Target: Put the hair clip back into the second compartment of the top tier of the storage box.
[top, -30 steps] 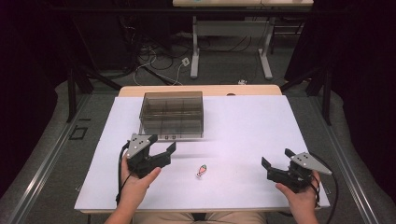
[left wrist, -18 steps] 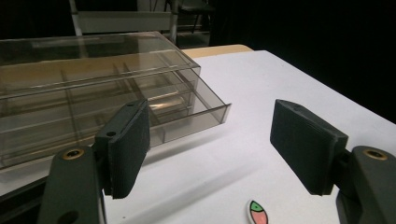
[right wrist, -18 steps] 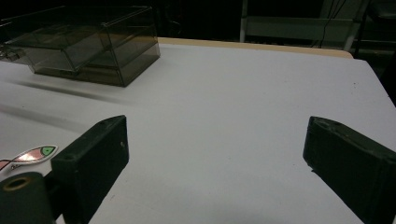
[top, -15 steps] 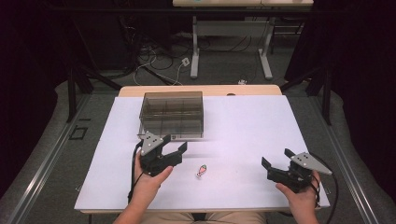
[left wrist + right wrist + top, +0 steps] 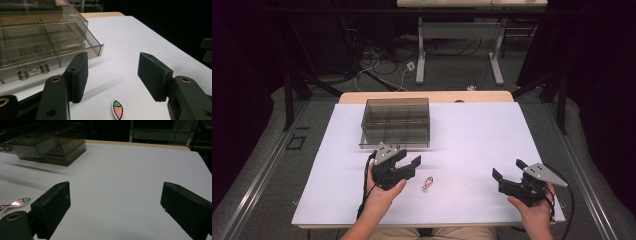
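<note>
Right, I have the left gripper (image 5: 404, 166) with jaws spread wide, just beside the small fish-shaped sticker (image 5: 427, 183), which lies flat on the white table (image 5: 472, 140) a little nearer me than the clear compartment box (image 5: 396, 122). The right gripper (image 5: 511, 176), jaws also wide and empty, sits well apart from the sticker. I judge the sticker thin, light and floppy; I'd pinch one lifted edge.

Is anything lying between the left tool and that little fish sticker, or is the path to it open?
Nothing visible blocks it. The left tool has its jaws open, and the fish sticker lies flat on bare white table just ahead of them. The clear compartment box sits farther back, off that line.
</note>
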Available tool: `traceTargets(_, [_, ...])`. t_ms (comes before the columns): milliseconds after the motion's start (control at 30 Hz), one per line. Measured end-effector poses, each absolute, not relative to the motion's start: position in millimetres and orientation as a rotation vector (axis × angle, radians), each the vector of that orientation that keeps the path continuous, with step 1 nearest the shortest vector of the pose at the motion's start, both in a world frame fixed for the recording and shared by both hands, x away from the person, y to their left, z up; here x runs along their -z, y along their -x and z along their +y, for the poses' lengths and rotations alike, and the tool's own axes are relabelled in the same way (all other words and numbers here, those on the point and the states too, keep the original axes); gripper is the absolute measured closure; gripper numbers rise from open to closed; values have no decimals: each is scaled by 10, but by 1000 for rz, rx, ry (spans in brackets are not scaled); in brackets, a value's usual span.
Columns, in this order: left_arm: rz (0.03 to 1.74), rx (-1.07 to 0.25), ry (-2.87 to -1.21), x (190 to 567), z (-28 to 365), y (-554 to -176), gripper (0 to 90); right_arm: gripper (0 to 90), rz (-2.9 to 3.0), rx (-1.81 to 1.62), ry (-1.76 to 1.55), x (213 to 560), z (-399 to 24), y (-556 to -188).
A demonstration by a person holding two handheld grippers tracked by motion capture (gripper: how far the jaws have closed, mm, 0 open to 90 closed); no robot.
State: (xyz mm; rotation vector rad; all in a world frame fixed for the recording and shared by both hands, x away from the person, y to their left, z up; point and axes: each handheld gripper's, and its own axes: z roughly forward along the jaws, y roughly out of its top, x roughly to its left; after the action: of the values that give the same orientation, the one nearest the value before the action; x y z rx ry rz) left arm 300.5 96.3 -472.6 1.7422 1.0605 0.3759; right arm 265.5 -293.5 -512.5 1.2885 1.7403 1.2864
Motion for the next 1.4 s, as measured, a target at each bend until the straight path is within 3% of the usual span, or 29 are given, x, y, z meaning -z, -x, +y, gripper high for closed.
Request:
traceTargets(767, [1154, -289, -1787, 4922, 795, -3030, 471, 99, 1742, -1297, -1285, 5134, -2938, -2660])
traceTargets(1400, [1260, -119, -1854, 5184, 796, -3126, 533, 116, 1750, -1295, -1284, 5144, -2940, -2671])
